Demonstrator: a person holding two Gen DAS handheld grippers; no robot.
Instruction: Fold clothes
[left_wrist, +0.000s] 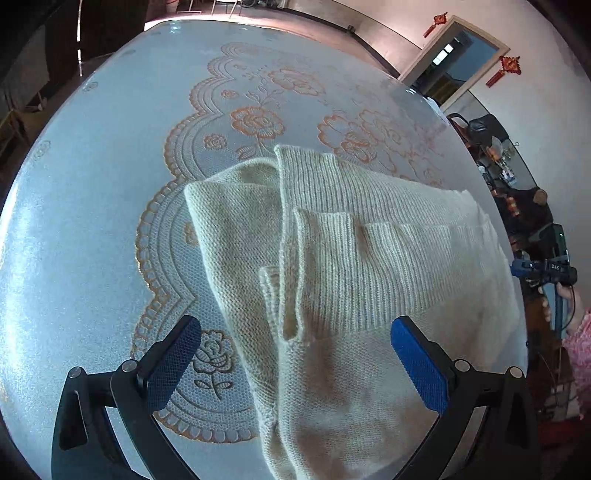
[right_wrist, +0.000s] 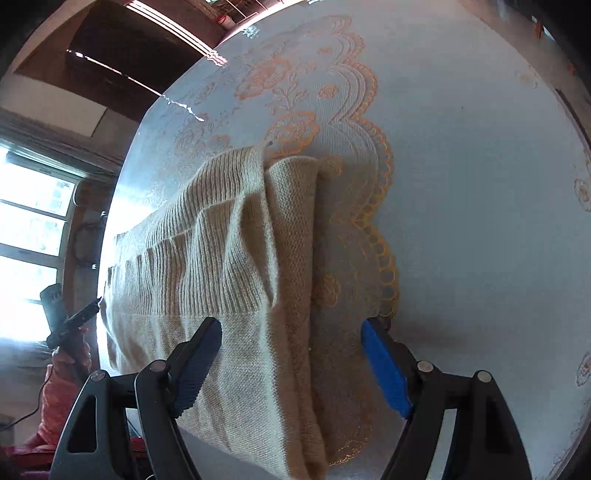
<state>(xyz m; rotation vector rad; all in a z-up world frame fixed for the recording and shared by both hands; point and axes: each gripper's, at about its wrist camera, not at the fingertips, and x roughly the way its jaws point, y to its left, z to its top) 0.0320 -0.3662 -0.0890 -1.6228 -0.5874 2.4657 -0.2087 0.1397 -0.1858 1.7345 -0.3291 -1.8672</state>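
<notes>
Item: one cream knitted sweater (left_wrist: 369, 258), lying partly folded on a round table (left_wrist: 92, 184) covered by a pale cloth printed with orange roses and scalloped borders. Condition: soft, slightly fuzzy yarn; body in a fine plain knit, with a wide ribbed band (left_wrist: 369, 266) running across it. In the left wrist view a ribbed cuff (left_wrist: 303, 177) lies on top at the far end, and a long fold ridge runs from near to far along the garment's left side. The near part of the garment reaches the table's near edge, and its right side reaches the right edge. In the right wrist view the same sweater (right_wrist: 229, 266) shows several upright pleats and layered folds, its right edge standing as a doubled ridge over the printed border. Left gripper (left_wrist: 295, 362): jaws spread wide, blue pads clear of the cloth, poised above the sweater's near left part, nothing between the pads. Right gripper (right_wrist: 291, 369): jaws likewise wide apart, straddling the folded right edge from above, no grip visible.
</notes>
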